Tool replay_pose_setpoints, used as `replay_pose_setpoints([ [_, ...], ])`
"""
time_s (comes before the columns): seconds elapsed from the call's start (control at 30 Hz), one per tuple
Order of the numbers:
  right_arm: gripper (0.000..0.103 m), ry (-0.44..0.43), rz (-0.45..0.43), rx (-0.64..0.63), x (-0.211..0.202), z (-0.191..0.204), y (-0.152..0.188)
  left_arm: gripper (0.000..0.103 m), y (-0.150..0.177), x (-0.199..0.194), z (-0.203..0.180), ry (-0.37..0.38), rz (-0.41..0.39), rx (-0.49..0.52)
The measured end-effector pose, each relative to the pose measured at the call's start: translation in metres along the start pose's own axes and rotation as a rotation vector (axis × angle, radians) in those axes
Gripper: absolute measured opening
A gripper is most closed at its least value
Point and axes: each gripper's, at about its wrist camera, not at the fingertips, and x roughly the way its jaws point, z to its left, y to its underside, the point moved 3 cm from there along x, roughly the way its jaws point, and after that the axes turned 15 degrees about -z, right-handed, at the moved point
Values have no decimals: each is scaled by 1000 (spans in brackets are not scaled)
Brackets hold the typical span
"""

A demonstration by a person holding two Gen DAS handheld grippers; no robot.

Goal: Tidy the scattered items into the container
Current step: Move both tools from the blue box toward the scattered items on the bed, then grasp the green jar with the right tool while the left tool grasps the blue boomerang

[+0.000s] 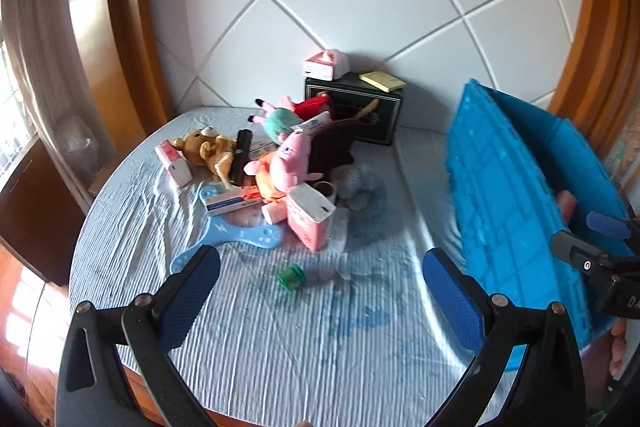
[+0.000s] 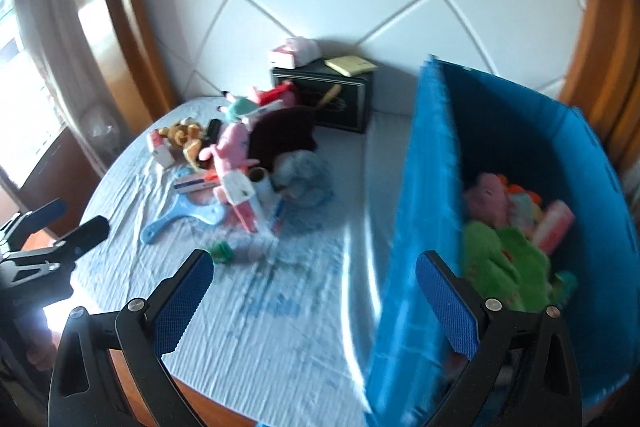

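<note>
A pile of items lies on the bed: a pink pig plush (image 1: 290, 157), a brown bear plush (image 1: 208, 147), a pink carton (image 1: 310, 217), a light blue plastic paddle (image 1: 236, 237), a small green cap (image 1: 291, 277). The blue container (image 1: 516, 203) stands at the right; in the right wrist view (image 2: 432, 187) it holds a green plush (image 2: 500, 259) and pink toys (image 2: 490, 197). My left gripper (image 1: 320, 291) is open and empty above the sheet, short of the pile. My right gripper (image 2: 314, 297) is open and empty, straddling the container's near wall.
A dark box (image 1: 356, 111) with a tissue pack (image 1: 324, 65) and yellow notepad (image 1: 382, 81) stands at the padded headboard. A grey cloth (image 1: 360, 187) and dark maroon item (image 1: 332, 147) lie beside the pile. Wooden bed frame edges both sides.
</note>
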Motion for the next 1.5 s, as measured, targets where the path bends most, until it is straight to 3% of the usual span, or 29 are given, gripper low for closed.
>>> replay_pose_setpoints([
  [0.13, 103, -66, 21, 0, 35, 30, -2, 103, 3, 22, 33, -69, 4, -15],
  [0.33, 103, -122, 79, 46, 96, 77, 16, 103, 21, 68, 118, -101, 7, -23],
  [0.57, 103, -58, 152, 156, 181, 136, 58, 103, 54, 146, 228, -79, 91, 43],
  [0.67, 103, 0, 196, 239, 212, 150, 78, 103, 65, 176, 256, -57, 110, 78],
  [0.77, 103, 53, 227, 292, 232, 158, 98, 103, 84, 209, 265, -6, 151, 115],
  [1.13, 103, 165, 335, 290, 299, 173, 167, 103, 157, 306, 260, 48, 282, 155],
  [1.37, 103, 177, 325, 284, 320, 179, 192, 103, 190, 333, 256, 75, 340, 177],
  [1.5, 103, 195, 318, 298, 332, 175, 201, 103, 192, 337, 258, 71, 303, 137],
])
